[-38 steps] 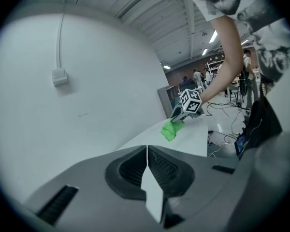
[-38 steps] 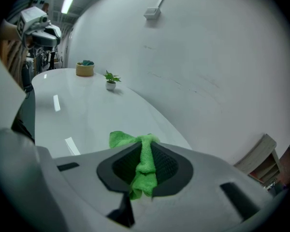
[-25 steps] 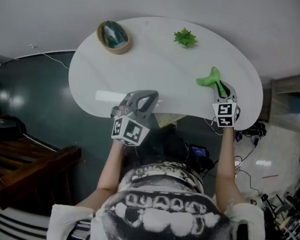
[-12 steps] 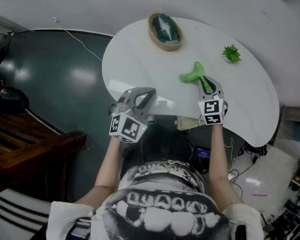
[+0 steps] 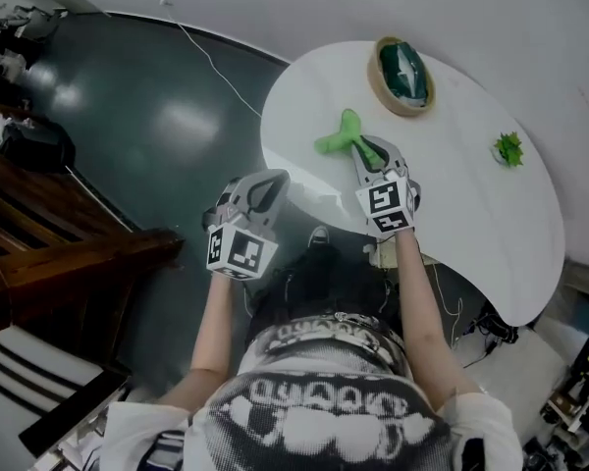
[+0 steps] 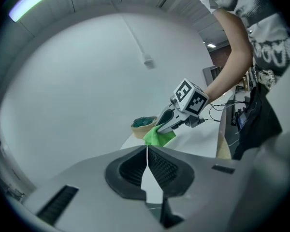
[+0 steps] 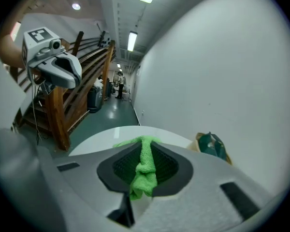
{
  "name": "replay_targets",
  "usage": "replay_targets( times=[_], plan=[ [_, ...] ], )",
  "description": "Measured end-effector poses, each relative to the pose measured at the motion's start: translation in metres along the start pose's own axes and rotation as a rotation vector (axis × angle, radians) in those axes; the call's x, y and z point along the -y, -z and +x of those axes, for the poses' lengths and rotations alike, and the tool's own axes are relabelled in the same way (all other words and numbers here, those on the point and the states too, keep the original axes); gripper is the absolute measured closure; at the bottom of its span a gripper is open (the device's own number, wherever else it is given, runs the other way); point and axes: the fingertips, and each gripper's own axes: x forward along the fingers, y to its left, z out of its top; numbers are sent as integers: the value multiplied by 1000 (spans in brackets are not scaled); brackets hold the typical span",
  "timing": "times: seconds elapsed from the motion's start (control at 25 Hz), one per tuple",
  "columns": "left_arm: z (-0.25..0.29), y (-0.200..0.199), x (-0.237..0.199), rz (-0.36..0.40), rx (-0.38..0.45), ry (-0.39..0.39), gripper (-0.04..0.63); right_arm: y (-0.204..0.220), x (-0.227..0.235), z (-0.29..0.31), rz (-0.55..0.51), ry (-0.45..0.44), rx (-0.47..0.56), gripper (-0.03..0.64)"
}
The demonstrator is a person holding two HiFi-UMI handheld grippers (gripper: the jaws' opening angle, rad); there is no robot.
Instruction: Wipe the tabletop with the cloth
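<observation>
Since the earlier pictures the right gripper has swept the cloth across the table, from the stretch near the small plant to the left end. The bowl now sits just ahead of its jaws and a little to their right. The jaws pinch the green cloth along a bunched fold. Most of it lies between the pads and a loose tuft fans out past the tips onto the white top, close to the rounded rim. The left gripper hangs to the left of the working one, off the table and over the dark floor, with its jaws pressed together on nothing. The wipe looks well under way, with this pass close to its end. To do the stroke well, the pinch should stay firm so the cloth does not slip out, and the tips should be tilted low enough for the free tuft to lie flat and drag, not skim. Near the rim the cloth can slide off the edge and lose contact, so the stroke is best turned back before that. The return pass should run slightly farther from the person, overlapping the last one. It should also curve round the bowl, since a nudge from the jaws could push the bowl toward the wall.
</observation>
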Motion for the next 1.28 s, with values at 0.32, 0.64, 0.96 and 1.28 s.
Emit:
replay_targets(
  times=[0.32, 0.64, 0.96, 1.28],
  plan=[
    [-48, 47, -19, -64, -63, -96, 589, -32, -86, 44, -69, -169, 14, 566],
    [-60, 57, -11, -74, -71, -85, 588, -15, -114, 49, -64, -205, -28, 566],
    [-28, 21, 18, -31, -22, -7, 588, 27, -82, 15, -20, -144, -72, 566],
    [16, -43, 72, 17, 39, 80, 588, 82, -24, -51, 35, -48, -116, 566]
  ],
)
